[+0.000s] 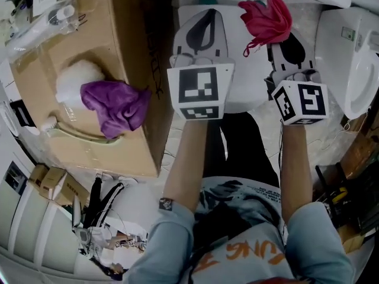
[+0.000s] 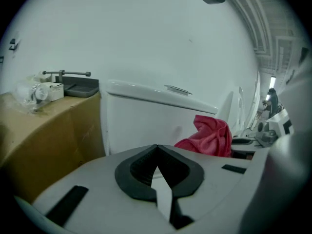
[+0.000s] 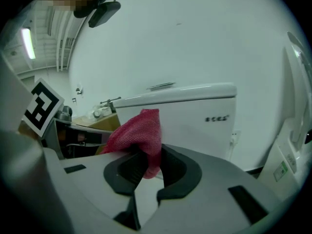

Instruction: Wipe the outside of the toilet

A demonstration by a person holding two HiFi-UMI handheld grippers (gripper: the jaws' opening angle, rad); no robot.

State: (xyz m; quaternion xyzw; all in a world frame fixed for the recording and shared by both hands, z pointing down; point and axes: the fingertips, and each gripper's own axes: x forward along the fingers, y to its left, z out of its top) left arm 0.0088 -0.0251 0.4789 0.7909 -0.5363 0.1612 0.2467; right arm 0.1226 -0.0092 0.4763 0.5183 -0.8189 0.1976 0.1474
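Red cloth [image 3: 139, 130] between right gripper [image 3: 148, 162] jaws, before toilet tank [image 3: 195, 126].

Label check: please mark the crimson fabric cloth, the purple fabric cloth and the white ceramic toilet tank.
crimson fabric cloth [image 1: 269, 18]: head view, bunched middle.
purple fabric cloth [image 1: 115, 105]: head view, centre fold.
white ceramic toilet tank [image 3: 195, 121]: right gripper view, front wall.

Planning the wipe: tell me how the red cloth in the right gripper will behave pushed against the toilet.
Probably floppy: the red cloth bunches and folds over the right gripper, which pinches just one part. Likely light, as that small pinch holds it up. On the smooth toilet tank it may crumple rather than stay flat.
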